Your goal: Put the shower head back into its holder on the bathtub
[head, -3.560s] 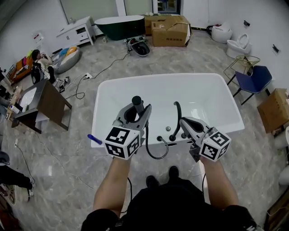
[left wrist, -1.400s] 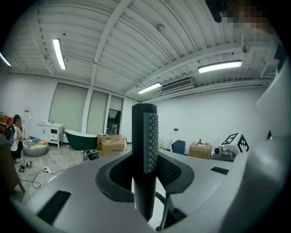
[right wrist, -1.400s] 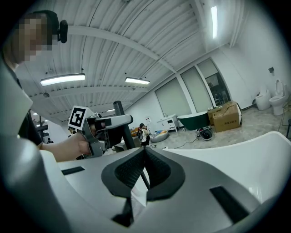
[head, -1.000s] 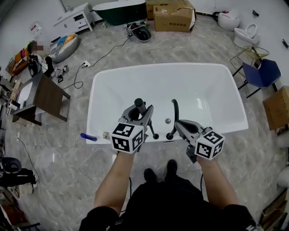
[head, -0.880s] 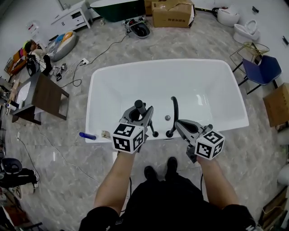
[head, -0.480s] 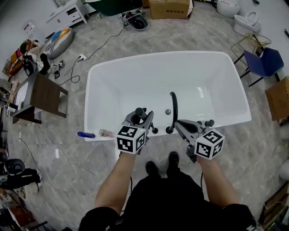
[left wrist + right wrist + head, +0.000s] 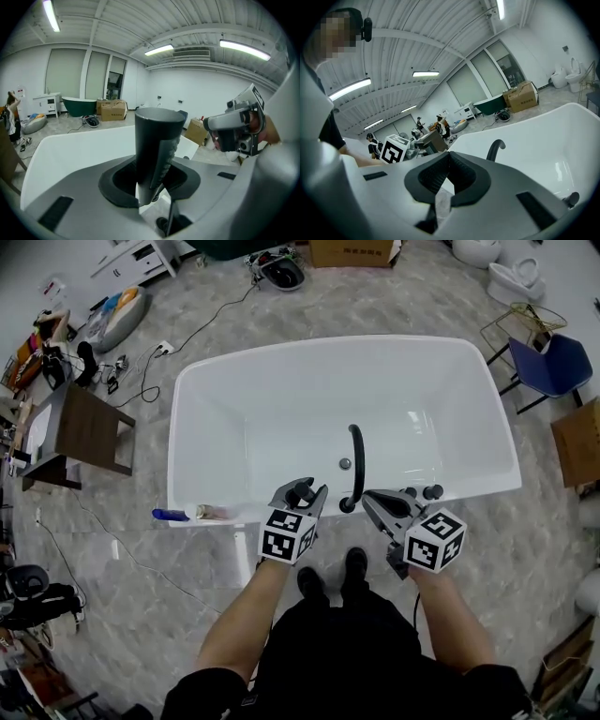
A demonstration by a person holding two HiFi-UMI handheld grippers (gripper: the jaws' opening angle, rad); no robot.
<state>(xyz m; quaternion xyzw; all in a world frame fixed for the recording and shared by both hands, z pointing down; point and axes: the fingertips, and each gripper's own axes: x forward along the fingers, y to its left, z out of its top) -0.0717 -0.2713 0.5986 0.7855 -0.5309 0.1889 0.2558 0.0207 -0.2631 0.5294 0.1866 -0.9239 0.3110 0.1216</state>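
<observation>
Grey marbled floor surrounds the white bathtub, seen from above my head. At the bathtub's near rim, my left gripper is clamped on the dark grey shower head. Its jaws stand part-way apart, with the handle filling the hollow between the pads. The handle stands upright, wide end up. Whether its lower end has reached a holder I cannot tell. It sits just left of the black curved spout, which rises from that same rim and arches over the basin. My right gripper hovers just right of the spout, above the rim, jaws closed together with nothing between them. 1 black knob sits on the rim further right. 1 blue object lies at the bathtub's near left corner. 1 blue chair stands beyond the bathtub's right end, and 1 dark wooden table beyond its left end.
</observation>
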